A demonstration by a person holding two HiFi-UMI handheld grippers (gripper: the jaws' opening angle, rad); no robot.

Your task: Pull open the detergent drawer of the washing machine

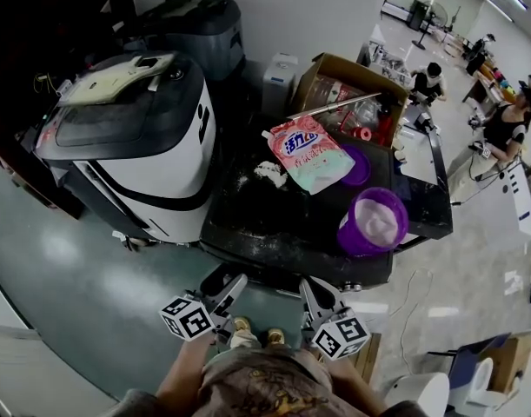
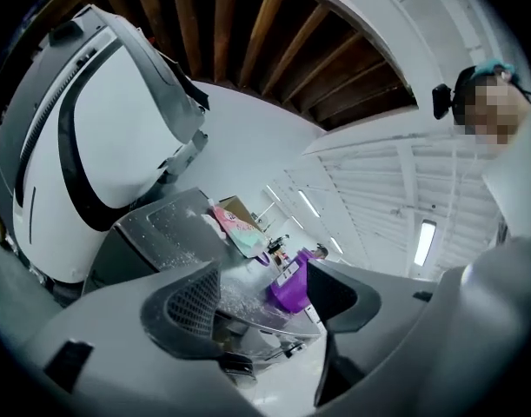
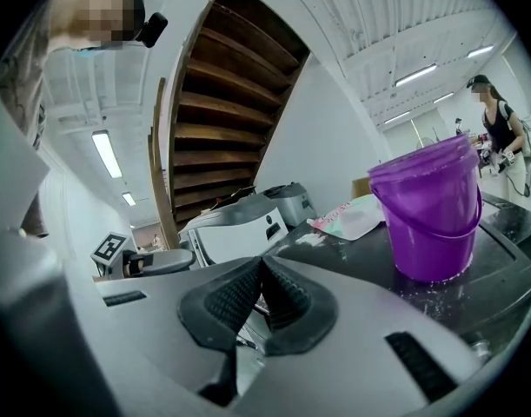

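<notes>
Two tongs pointing at the black washing machine (image 1: pixel 248 220), left tongs (image 2: pixel 263 285) standing wide apart, powdery drawer (image 2: pixel 269 313) sticking out just ahead between them, not touching, right tongs (image 3: pixel 261 266) pressing together on nothing, purple bucket (image 1: pixel 374 220) and pink soap bag (image 1: pixel 310 153) sitting on top.

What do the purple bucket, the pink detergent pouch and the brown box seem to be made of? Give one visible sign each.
Purple bucket: likely plastic, glossy and slightly translucent, with a moulded rim.
Pink detergent pouch: probably soft plastic film; it lies limp, creased and shiny.
Brown box: looks like cardboard, matt, with folded-open flaps.
</notes>
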